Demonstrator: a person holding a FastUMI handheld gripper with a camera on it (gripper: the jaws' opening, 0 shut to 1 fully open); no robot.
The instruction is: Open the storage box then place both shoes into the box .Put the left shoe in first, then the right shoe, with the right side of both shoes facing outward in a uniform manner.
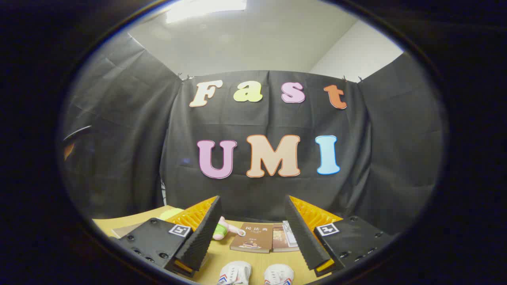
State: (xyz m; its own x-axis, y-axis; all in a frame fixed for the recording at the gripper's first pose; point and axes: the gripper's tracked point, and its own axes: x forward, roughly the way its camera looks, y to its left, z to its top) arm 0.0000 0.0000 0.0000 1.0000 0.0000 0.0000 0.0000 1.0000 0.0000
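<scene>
The counter [222, 257] looks like pale wood or wood laminate, smooth with a soft sheen. The two shoes [255, 274] seem to be white canvas or fabric, matt, though little of them is visible. The books [264, 237] have paper covers, smooth and faintly glossy. A soft toy [223, 229] looks like plush cloth. The gripper [253, 231], its jaws spread apart, has ribbed, matt inner faces and matt, hard, plastic-looking blocks behind them.
</scene>
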